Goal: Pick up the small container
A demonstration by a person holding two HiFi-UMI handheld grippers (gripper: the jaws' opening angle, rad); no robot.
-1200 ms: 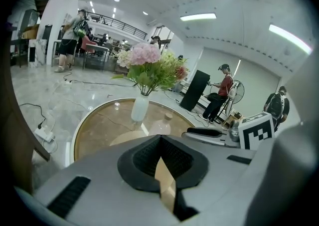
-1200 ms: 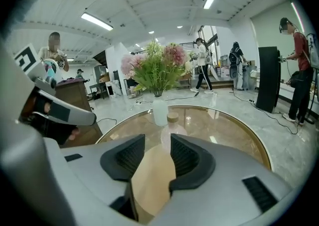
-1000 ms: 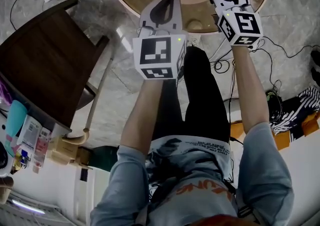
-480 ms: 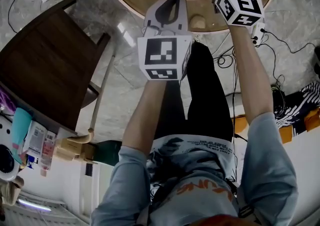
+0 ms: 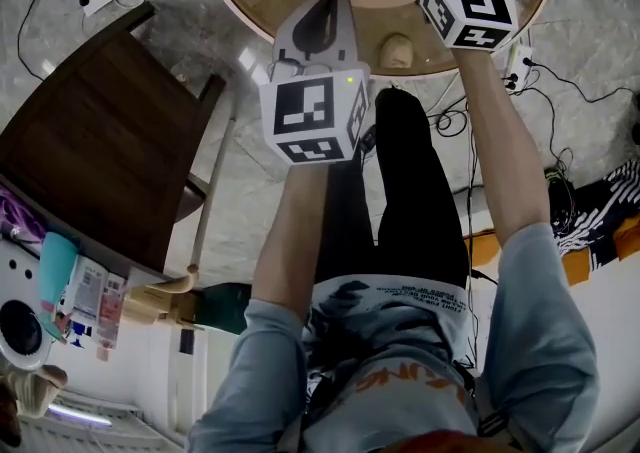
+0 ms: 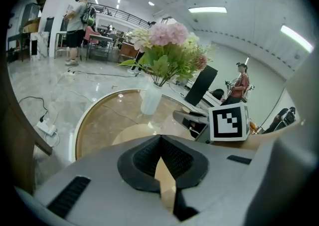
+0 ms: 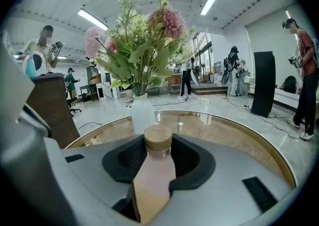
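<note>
My right gripper point(image 7: 157, 154) has just been closing. Its pads now clamp the small container point(image 7: 157, 139), centre frame, above the counter point(image 7: 234, 135) — left gripper point(image 6: 160, 141) sits lower-centre, tips together.

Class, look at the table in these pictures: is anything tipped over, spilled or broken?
Nothing stands out. The small container stands upright with its lid on, the flower vase is upright too, and the table shows no spill.

The vase point(image 7: 141, 113) of flowers stands close behind the small container point(image 7: 158, 145), barring a straight path forward (its leaves spread wide overhead); the round worktop point(image 7: 239, 137) lies bare on either side.
</note>
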